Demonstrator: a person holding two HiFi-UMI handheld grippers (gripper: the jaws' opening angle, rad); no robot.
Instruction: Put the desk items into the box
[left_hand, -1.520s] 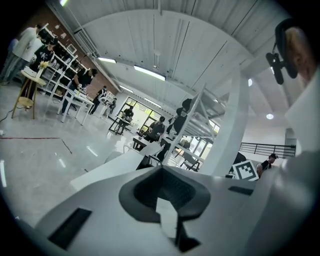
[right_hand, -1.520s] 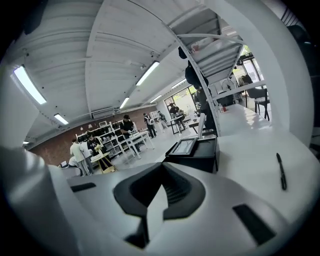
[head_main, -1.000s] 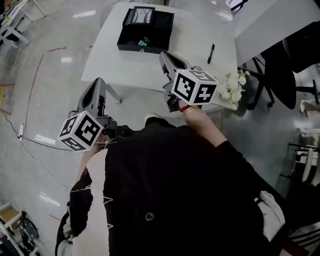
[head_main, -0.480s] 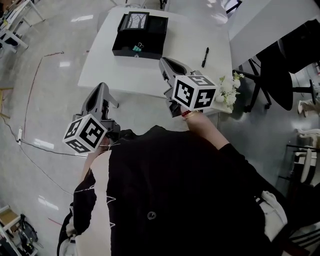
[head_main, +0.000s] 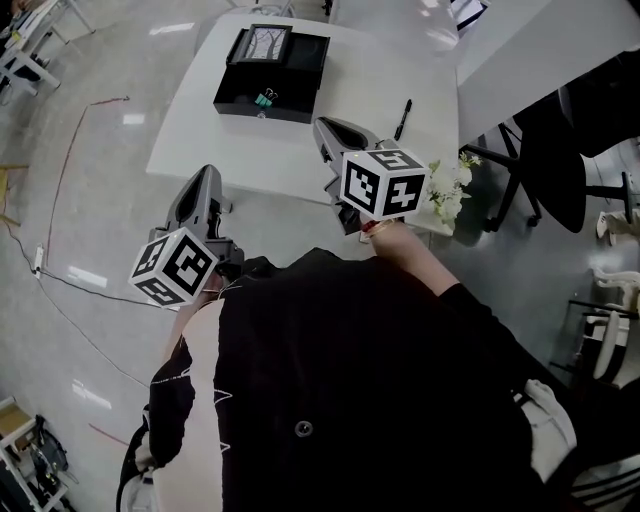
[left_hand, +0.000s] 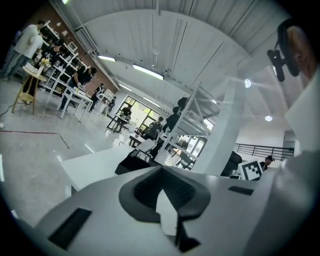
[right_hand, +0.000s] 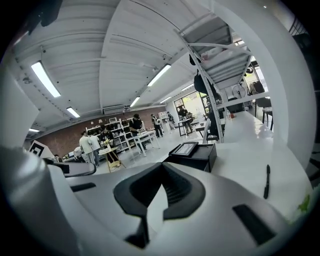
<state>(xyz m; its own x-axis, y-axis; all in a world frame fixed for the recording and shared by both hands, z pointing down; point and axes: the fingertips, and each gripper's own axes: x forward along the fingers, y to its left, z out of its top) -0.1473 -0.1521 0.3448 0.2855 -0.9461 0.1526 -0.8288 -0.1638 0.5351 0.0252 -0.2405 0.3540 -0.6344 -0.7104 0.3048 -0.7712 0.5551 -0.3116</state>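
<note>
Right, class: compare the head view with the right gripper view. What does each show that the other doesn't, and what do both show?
Only the head view: the person's black top, the right gripper's marker cube, a red cable on the floor, and green binder clips inside the black box.

Only the right gripper view: ceiling lights, people at distant benches, and that gripper's jaws shut together with nothing between them.

Both: the white table, the black box and the black pen lying on the table.
</note>
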